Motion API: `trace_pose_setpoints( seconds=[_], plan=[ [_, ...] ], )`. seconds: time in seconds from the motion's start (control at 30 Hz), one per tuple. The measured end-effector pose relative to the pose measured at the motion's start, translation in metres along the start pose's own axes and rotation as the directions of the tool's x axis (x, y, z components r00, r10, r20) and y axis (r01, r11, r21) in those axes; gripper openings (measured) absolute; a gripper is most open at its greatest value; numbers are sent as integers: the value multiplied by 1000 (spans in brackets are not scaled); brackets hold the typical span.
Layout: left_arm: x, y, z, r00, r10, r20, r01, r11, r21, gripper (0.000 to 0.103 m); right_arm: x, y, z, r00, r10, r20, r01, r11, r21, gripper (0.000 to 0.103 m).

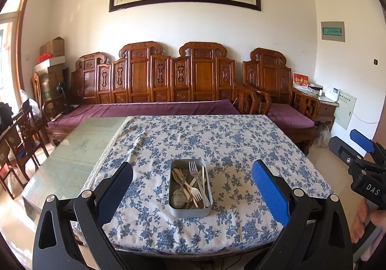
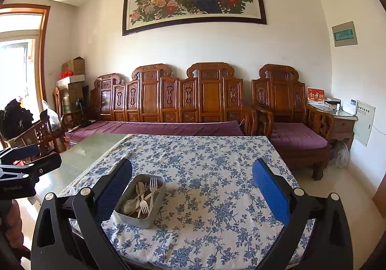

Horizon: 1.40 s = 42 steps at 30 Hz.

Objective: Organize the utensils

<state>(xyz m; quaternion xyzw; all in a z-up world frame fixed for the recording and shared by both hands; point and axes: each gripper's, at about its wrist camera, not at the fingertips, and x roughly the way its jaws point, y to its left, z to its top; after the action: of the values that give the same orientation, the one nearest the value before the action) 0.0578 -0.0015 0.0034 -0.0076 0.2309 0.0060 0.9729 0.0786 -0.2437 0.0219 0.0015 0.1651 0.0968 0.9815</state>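
Note:
A grey metal tin (image 1: 190, 211) sits on the blue-flowered tablecloth (image 1: 217, 139) near the table's front edge. It holds several forks and spoons (image 1: 193, 183), metal and pale ones, lying mixed. My left gripper (image 1: 191, 190) is open and empty, held back from the table with the tin between its fingers in view. My right gripper (image 2: 191, 194) is open and empty too, to the right of the tin (image 2: 142, 218), which shows by its left finger (image 2: 115, 188). The right gripper shows at the right edge of the left wrist view (image 1: 361, 163).
The cloth covers the right part of a glass-topped table (image 1: 79, 149). A carved wooden sofa with purple cushions (image 1: 154, 108) stands behind it, a matching armchair (image 1: 284, 110) to the right, wooden chairs (image 1: 21, 139) at the left.

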Motion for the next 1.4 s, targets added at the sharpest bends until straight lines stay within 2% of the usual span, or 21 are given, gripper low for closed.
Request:
trace_pose_setpoints(
  seconds=[1.4],
  plan=[
    [-9,-2,4,1000,-13,25,13,1000,20,95,-1,2,3,1000,9,3,-9,1000,5,101]
  ],
)
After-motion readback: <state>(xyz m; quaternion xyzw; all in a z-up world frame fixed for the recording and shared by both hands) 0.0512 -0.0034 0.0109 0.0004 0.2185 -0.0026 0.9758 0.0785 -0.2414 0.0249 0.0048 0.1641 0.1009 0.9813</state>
